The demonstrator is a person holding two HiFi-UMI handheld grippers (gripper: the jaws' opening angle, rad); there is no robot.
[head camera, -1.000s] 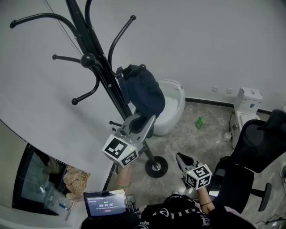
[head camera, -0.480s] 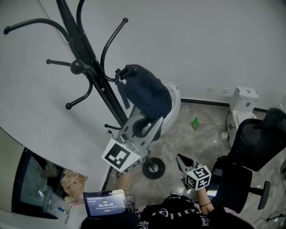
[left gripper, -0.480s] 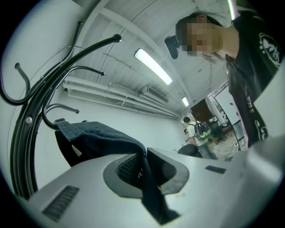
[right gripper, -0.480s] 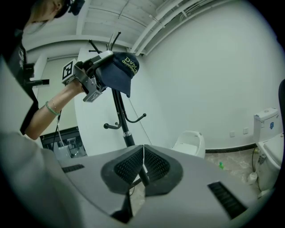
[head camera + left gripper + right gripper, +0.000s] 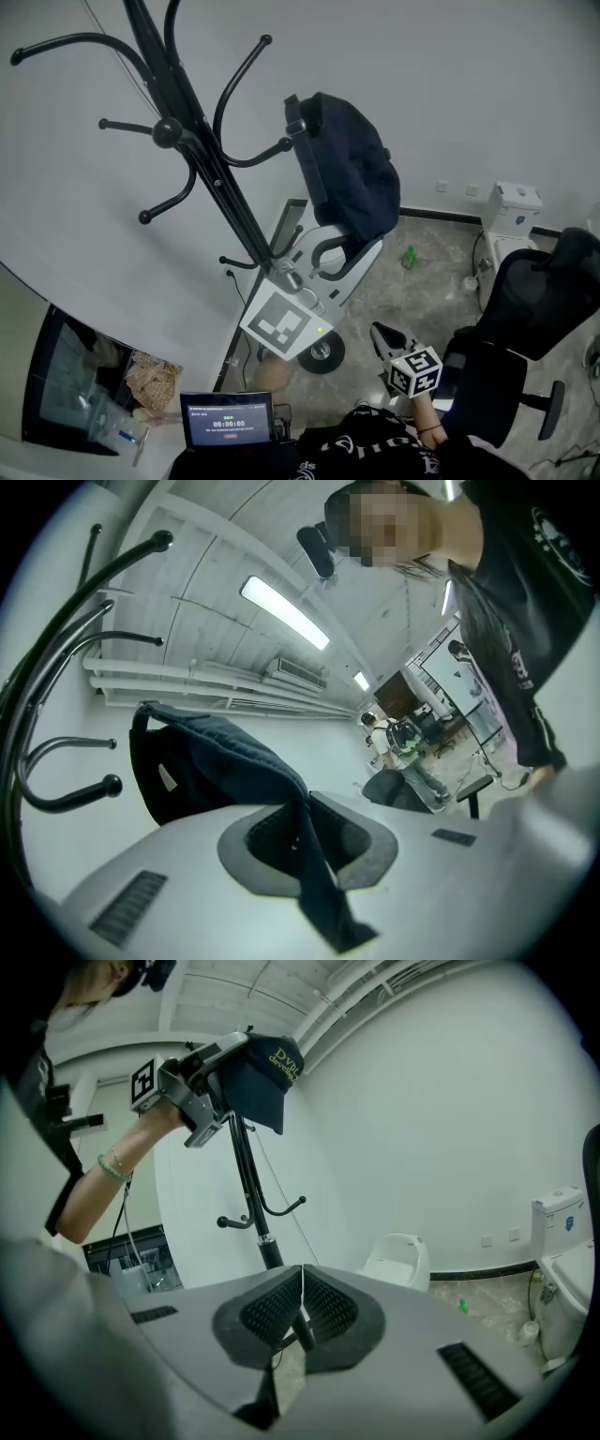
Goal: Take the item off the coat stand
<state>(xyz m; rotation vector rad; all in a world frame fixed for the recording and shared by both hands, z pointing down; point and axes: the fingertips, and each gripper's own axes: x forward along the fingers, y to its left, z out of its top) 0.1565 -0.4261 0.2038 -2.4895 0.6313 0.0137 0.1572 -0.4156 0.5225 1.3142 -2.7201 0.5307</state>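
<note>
The left gripper (image 5: 330,251) is clamped on the dark cap (image 5: 352,173) and holds it up just beside the stand's (image 5: 202,164) hooks. The right gripper (image 5: 378,331) hangs low, jaws closed on nothing. A white bin (image 5: 398,1258) stands on the floor, its inside out of sight.

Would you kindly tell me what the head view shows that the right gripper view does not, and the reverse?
Only the head view: the laptop with its timer screen. Only the right gripper view: yellow lettering on the cap, and the right gripper shut, empty. Both: the left gripper holding the cap near the coat stand.
</note>
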